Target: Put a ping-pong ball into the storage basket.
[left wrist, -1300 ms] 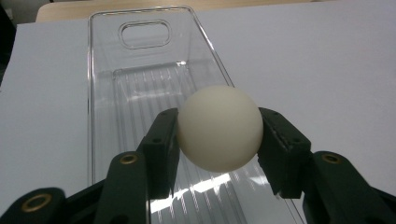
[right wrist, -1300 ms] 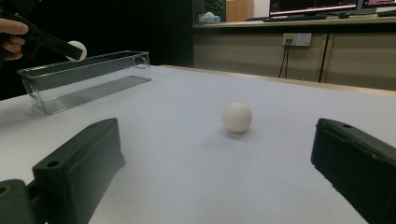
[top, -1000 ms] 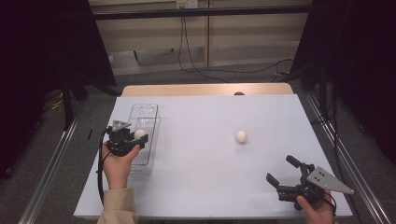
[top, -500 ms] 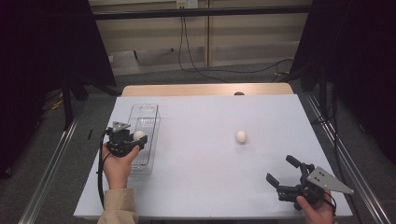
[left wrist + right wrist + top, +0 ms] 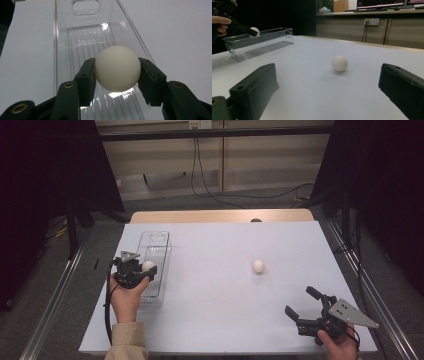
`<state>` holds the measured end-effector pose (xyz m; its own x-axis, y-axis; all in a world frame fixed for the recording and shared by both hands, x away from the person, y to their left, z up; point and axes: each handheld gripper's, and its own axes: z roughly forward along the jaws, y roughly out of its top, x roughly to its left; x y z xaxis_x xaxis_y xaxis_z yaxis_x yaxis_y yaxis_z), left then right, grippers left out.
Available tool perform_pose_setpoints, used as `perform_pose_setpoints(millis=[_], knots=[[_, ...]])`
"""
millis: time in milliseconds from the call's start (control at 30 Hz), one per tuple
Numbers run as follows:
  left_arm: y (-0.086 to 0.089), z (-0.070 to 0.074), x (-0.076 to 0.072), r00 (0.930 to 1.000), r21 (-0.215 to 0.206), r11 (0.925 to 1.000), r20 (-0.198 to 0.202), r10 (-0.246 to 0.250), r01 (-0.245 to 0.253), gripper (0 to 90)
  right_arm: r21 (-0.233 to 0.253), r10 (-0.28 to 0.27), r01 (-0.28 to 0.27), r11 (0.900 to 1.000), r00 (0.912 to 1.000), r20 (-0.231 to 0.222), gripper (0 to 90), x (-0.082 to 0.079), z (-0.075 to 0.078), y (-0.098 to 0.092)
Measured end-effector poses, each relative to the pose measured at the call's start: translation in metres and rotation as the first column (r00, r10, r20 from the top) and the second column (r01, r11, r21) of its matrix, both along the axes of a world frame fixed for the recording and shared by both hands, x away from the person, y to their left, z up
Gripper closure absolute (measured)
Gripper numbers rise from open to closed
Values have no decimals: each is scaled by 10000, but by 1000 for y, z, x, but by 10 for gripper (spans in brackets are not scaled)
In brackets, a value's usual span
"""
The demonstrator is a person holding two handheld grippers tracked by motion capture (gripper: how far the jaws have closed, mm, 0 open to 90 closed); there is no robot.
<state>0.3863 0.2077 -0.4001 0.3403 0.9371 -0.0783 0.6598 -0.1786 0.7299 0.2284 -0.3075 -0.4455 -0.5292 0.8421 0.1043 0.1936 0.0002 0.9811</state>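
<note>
The long, clear plastic tray (image 5: 161,251) lies at about 9 o'clock on the white table (image 5: 225,320), its length running from 6 toward 12 o'clock. It has a ribbed floor and an oblong handle cut-out (image 5: 84,6) in its far end wall. In the left gripper view no object rests on the visible floor of the tray.

The left gripper (image 5: 146,271) is clamped on a smooth, matt, cream-white round ball (image 5: 117,68). Its two black jaws press the ball from opposite sides, at 9 and 3 o'clock of the ball in the left gripper view. The ball is held above the ribbed floor, over the near half of the tray, between its long walls. Whether it touches the floor cannot be told. Its surface shows no marks or dents.

A second cream-white ball (image 5: 258,266) lies alone on the bare table, right of centre, well apart from the tray.

The right gripper (image 5: 301,304) sits at about 5 o'clock on the table, in the person's right hand (image 5: 342,345). Its jaws stand wide apart and hold nothing. They point toward the loose ball, which sits well ahead of them.
</note>
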Motion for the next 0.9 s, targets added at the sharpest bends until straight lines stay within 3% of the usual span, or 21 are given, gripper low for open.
perform_pose_setpoints(millis=[900], knots=[[1, -8, 0, 9995, 214, 9997, -274, 149, -143, 511, 38, 16, -16, 10000, 10000, -3, 15, 0, 0, 0]])
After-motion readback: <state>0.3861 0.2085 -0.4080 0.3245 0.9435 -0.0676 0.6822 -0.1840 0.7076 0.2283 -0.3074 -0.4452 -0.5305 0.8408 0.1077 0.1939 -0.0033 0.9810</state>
